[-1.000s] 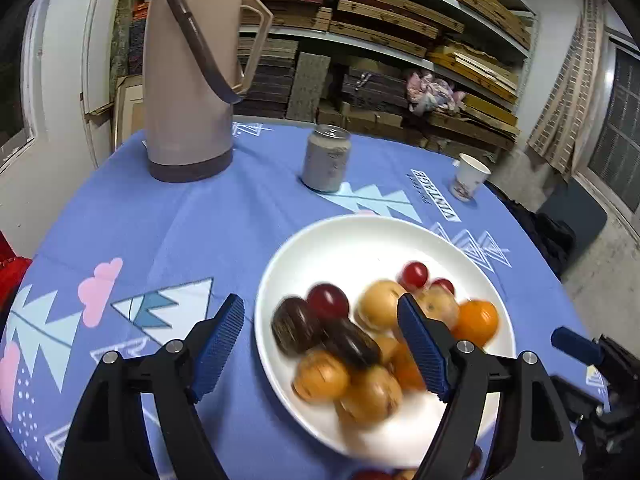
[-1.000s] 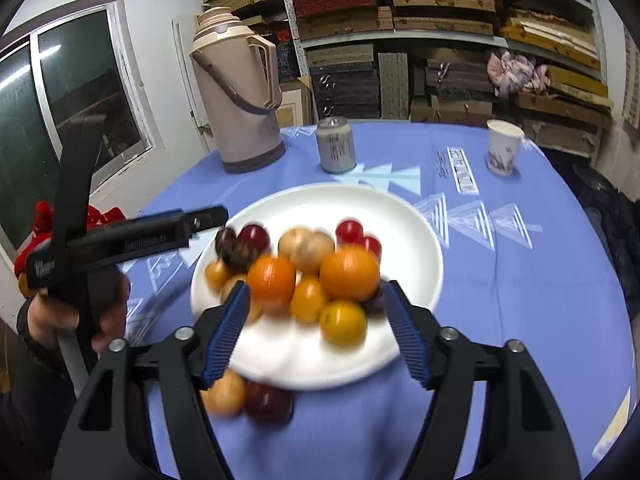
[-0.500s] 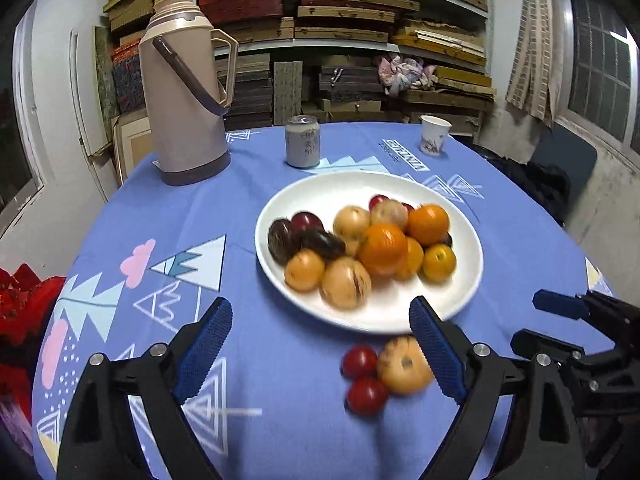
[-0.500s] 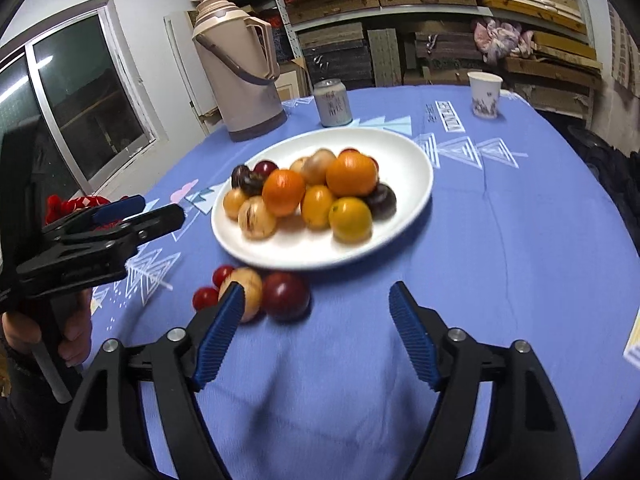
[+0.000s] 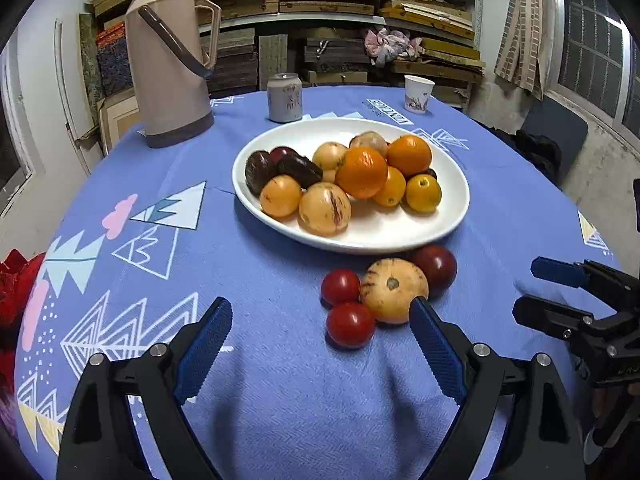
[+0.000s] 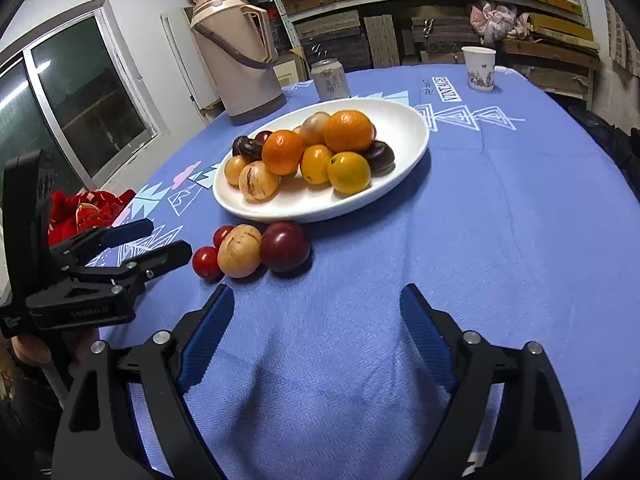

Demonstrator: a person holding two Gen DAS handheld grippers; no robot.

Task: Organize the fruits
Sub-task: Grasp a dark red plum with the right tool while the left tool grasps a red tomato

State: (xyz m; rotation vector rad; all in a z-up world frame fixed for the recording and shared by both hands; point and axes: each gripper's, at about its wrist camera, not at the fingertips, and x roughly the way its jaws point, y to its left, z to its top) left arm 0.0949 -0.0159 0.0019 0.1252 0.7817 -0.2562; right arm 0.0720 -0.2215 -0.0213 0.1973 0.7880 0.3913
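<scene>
Plate (image 5: pixel 448 224) heaped with fruit, four loose fruits (image 5: pixel 394 290) beside it on counter (image 5: pixel 280 400), left gripper (image 5: pixel 320 344) fingers spread and empty, right gripper (image 6: pixel 316 330) fingers opening, nothing between.

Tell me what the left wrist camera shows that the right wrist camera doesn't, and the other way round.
Only the left wrist view shows the striped curtain beside a barred window at its right edge.

Only the right wrist view shows the big dark sliding window, and a bare hand gripping the left gripper, whose jaws are open and empty.

Both show the white oval plate heaped with fruit, four loose fruits on the blue patterned tablecloth, the beige thermos jug, the grey drink can and the white paper cup.
</scene>
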